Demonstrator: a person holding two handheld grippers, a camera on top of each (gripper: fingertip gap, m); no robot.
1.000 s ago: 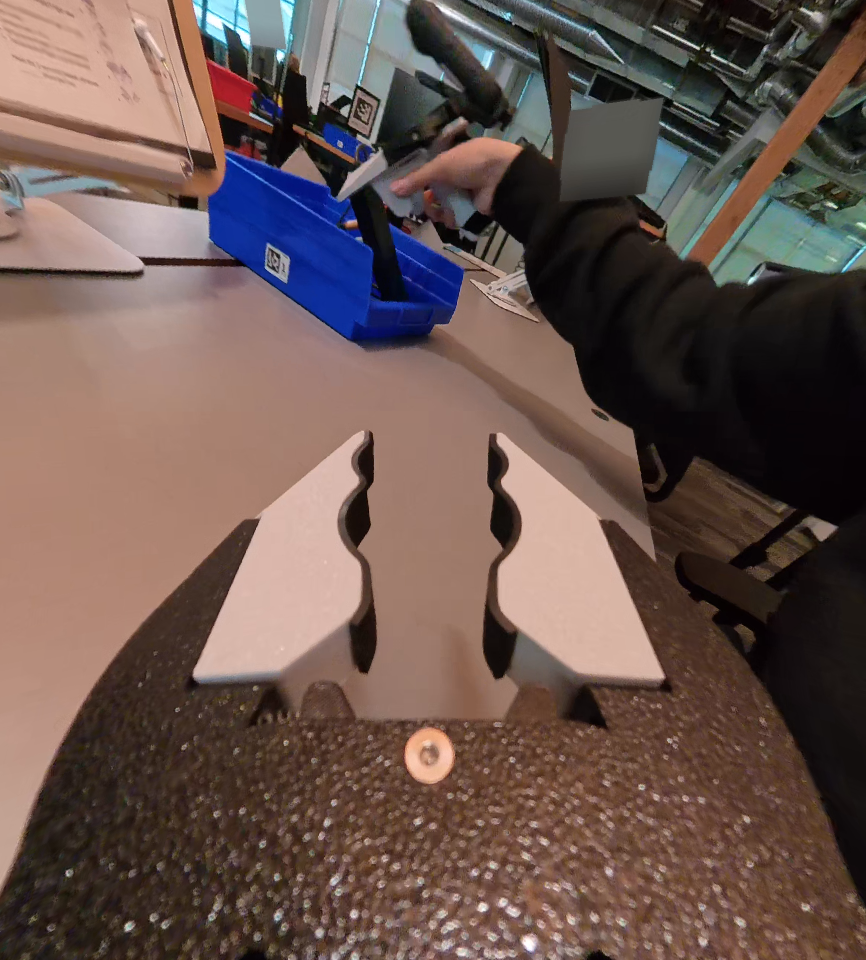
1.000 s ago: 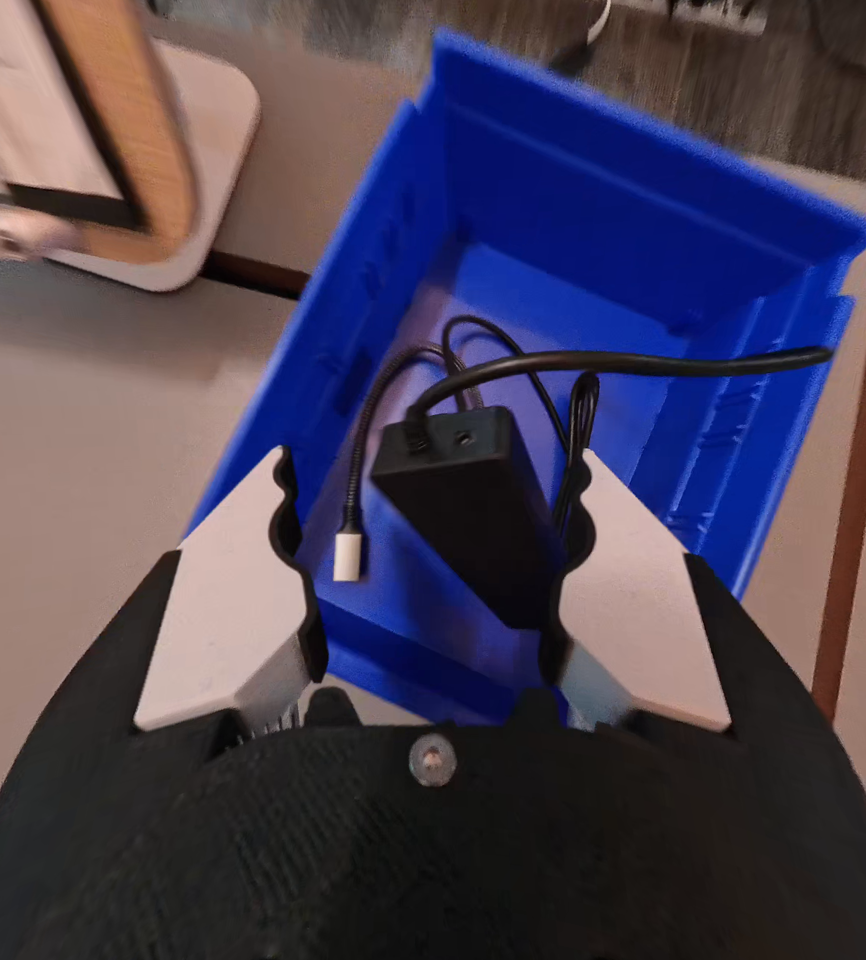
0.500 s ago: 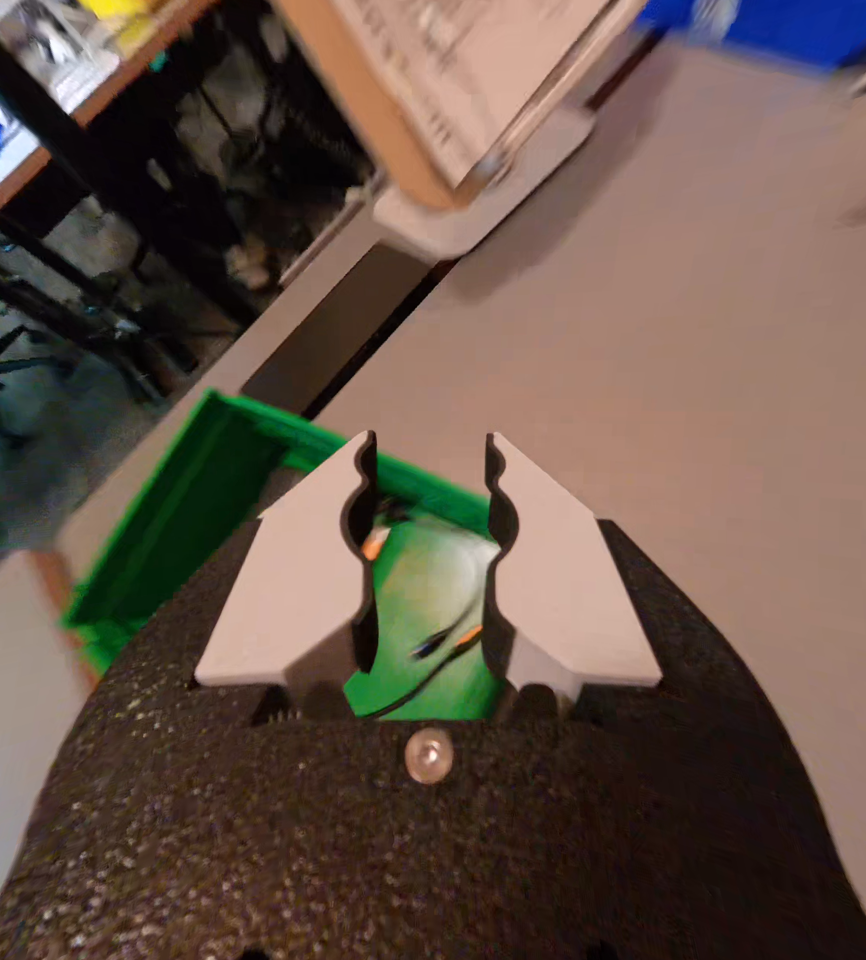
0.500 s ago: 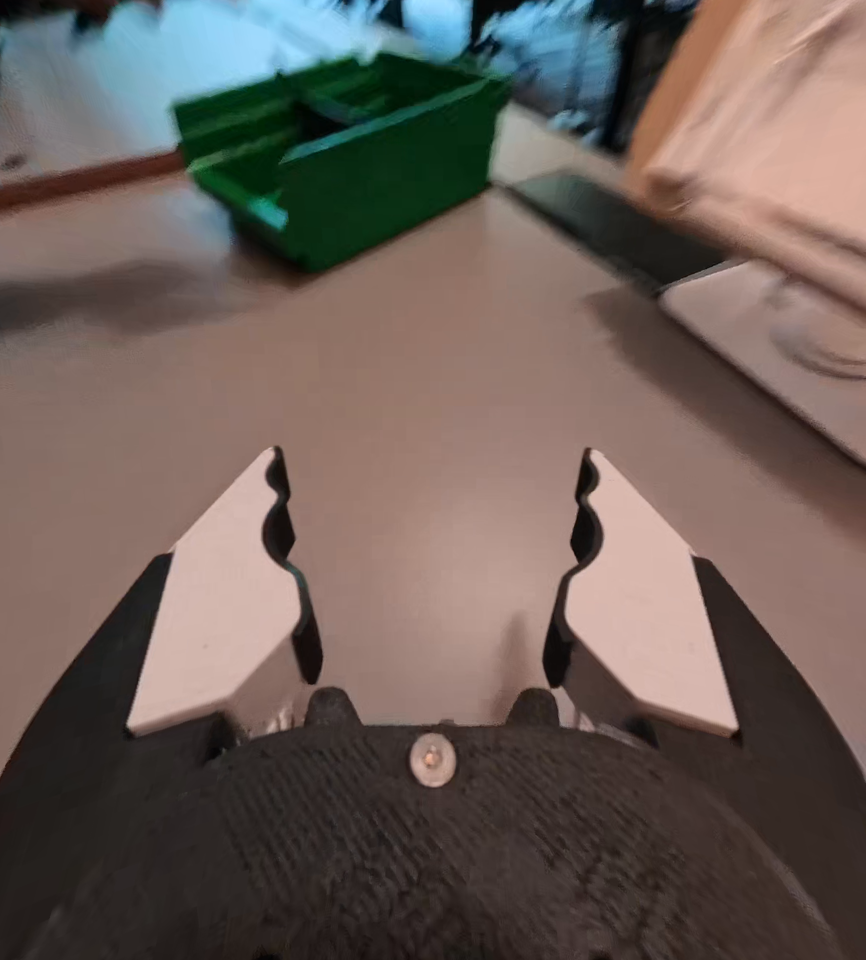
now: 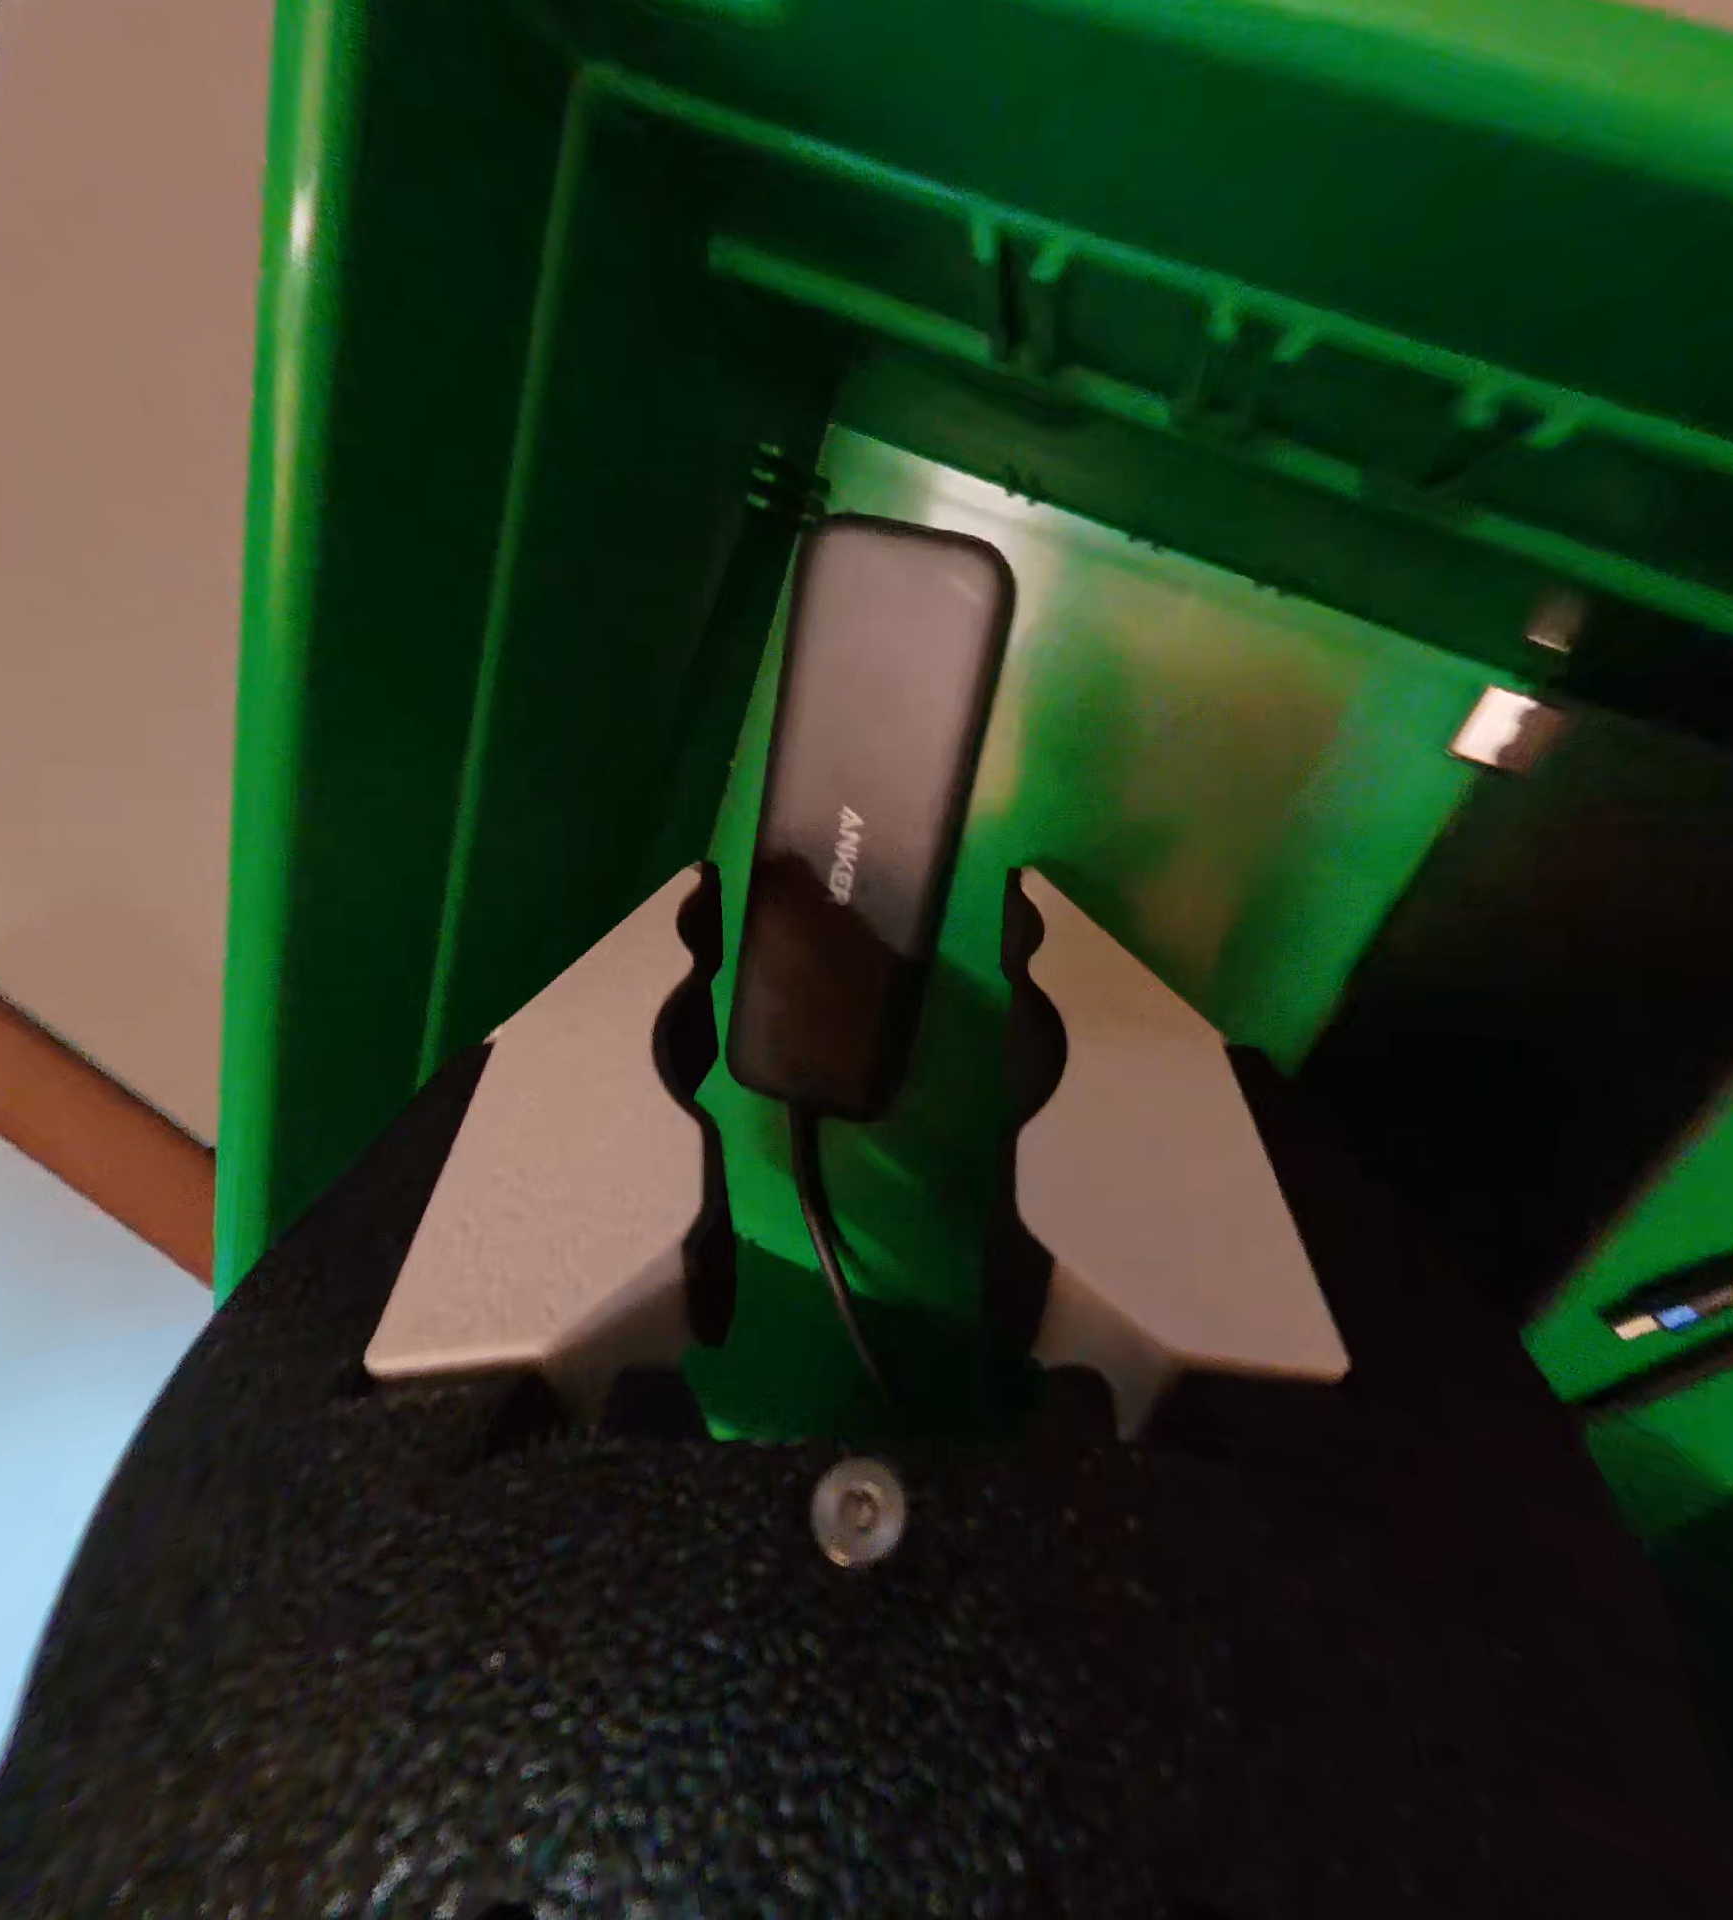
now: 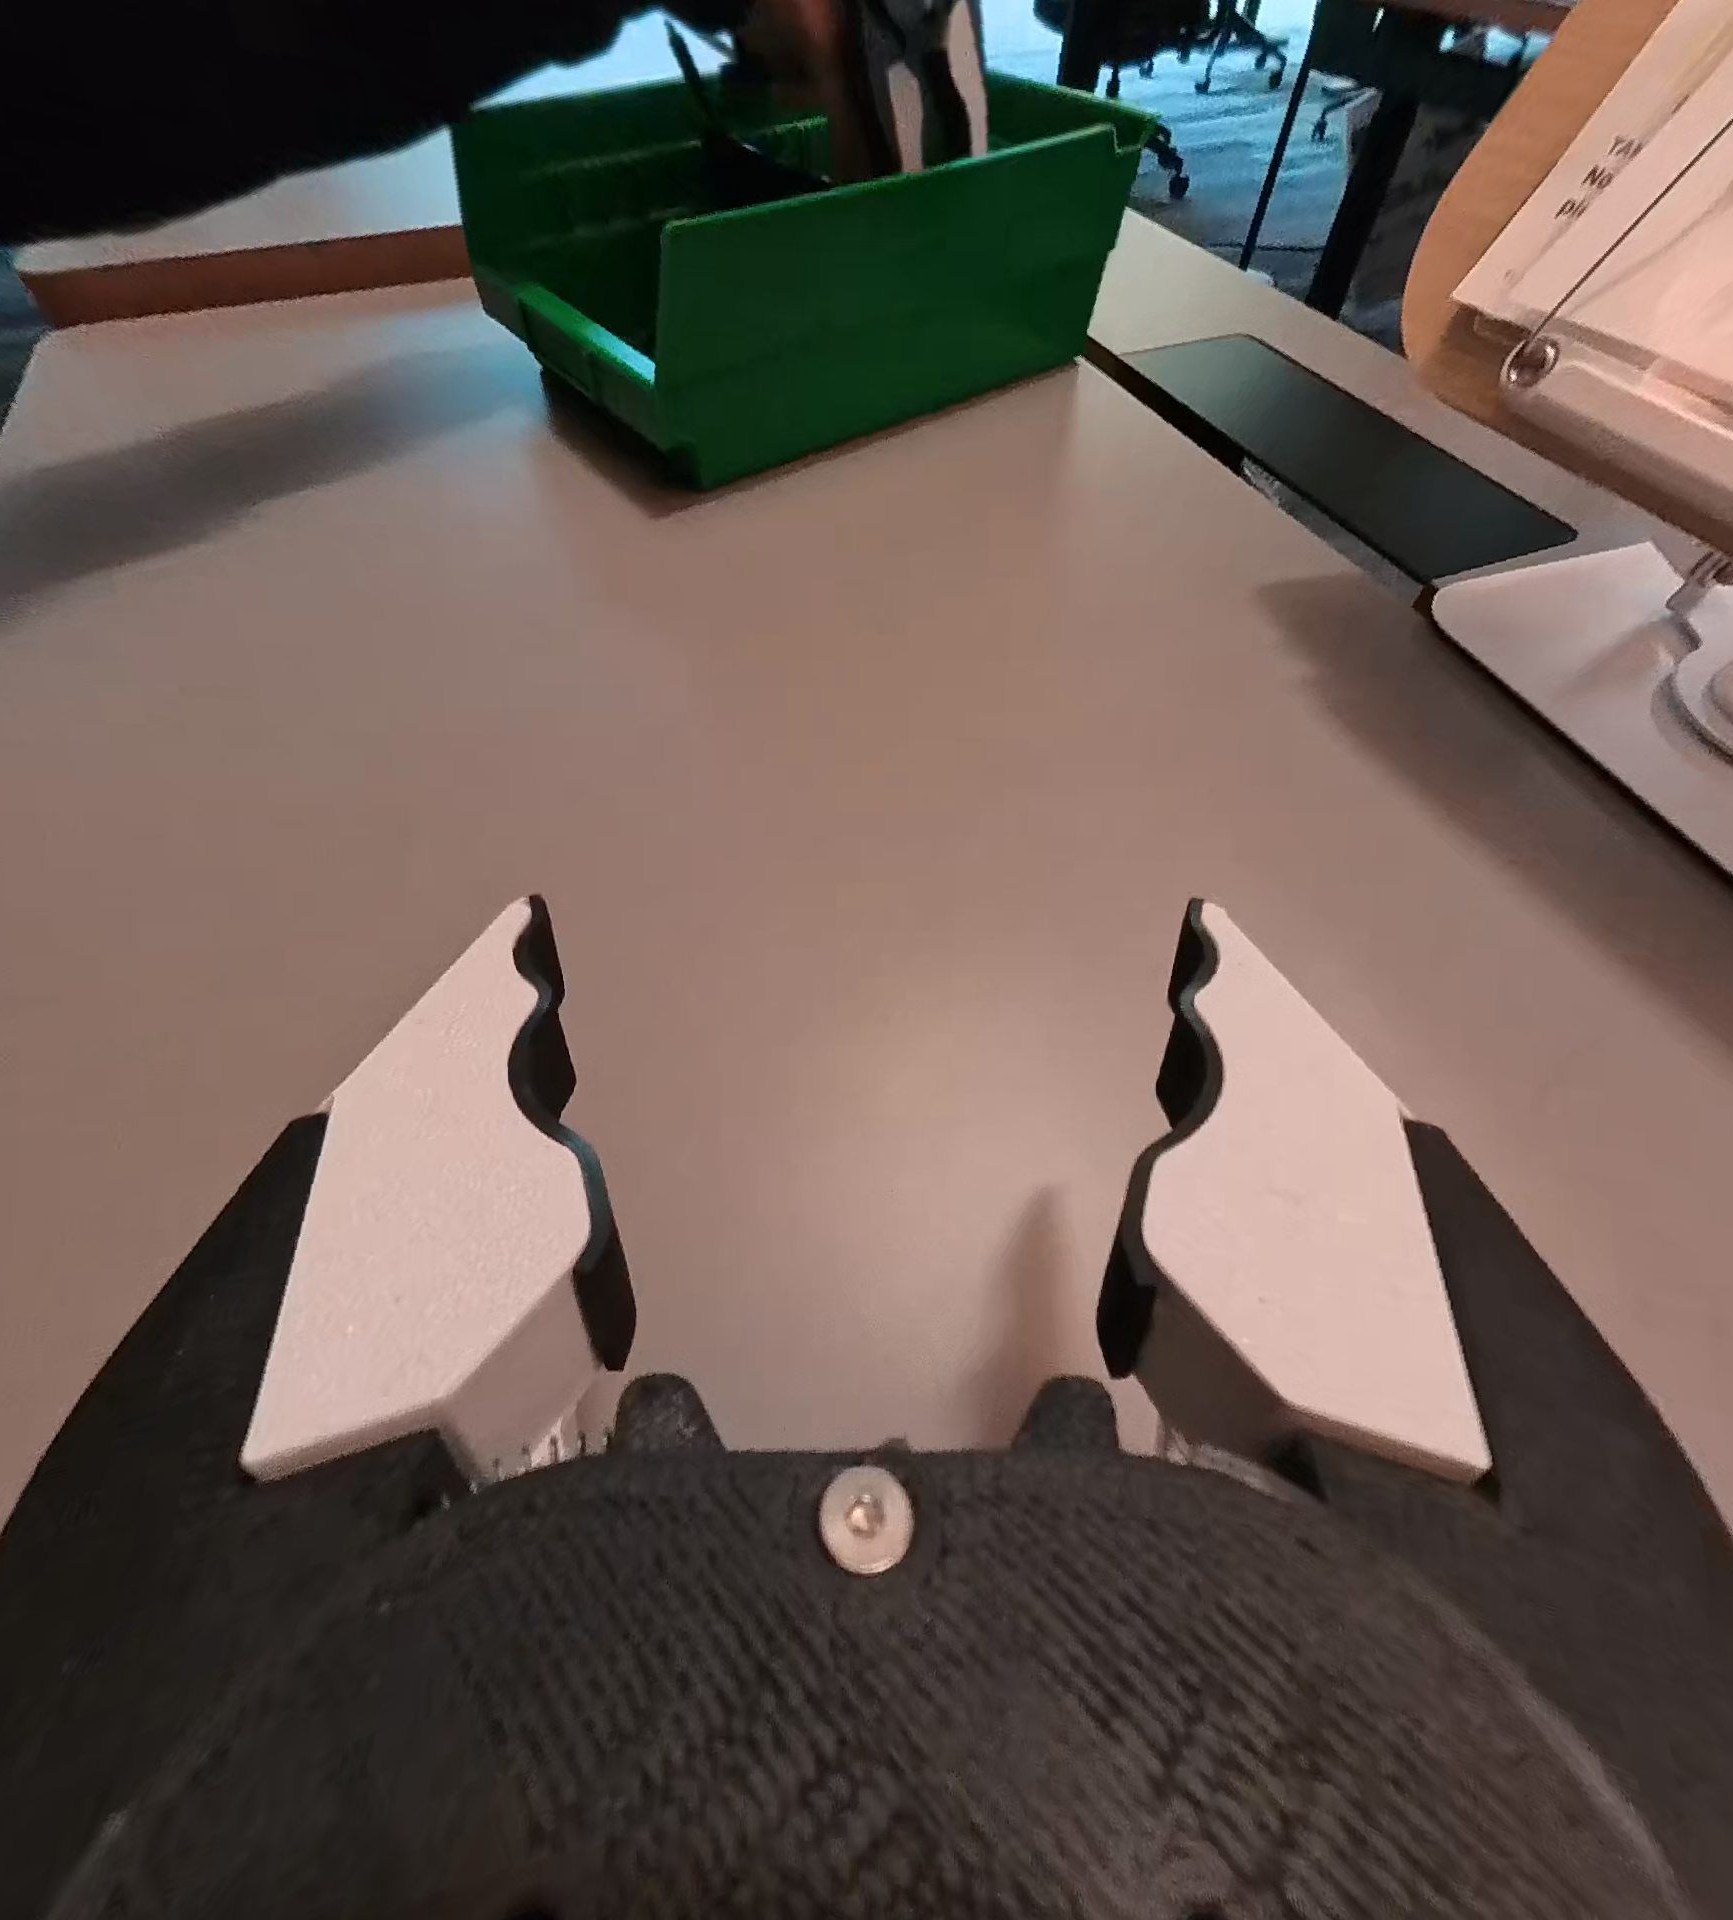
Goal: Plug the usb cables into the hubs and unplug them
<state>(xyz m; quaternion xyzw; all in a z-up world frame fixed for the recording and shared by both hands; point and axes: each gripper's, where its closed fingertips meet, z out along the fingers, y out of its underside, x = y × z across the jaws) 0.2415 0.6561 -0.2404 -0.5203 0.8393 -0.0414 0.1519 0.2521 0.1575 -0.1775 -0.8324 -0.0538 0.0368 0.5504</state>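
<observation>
In the left wrist view a dark slim USB hub (image 5: 872, 821) lies on the floor of a green bin (image 5: 374, 623), its thin black cable (image 5: 826, 1226) running back toward me. My left gripper (image 5: 857, 883) is open, lowered into the bin, its fingertips on either side of the hub's near end without touching it. A metal USB plug (image 5: 1506, 727) shows at the bin's right side. In the right wrist view my right gripper (image 6: 862, 904) is open and empty, low over the grey table (image 6: 737, 727). The green bin (image 6: 841, 301) stands far ahead, with the left gripper (image 6: 903, 94) reaching into it.
A black flat pad (image 6: 1340, 457) lies right of the green bin. A tilted wooden board with papers (image 6: 1651, 208) on a white stand base (image 6: 1672, 686) stands at the right. A divider (image 5: 1693, 1247) in the bin holds another plug (image 5: 1662, 1320) on its far side.
My left gripper has swung from the table down into the green bin, over the hub. My right gripper has left the blue bin and now hovers low over the table, facing the green bin.
</observation>
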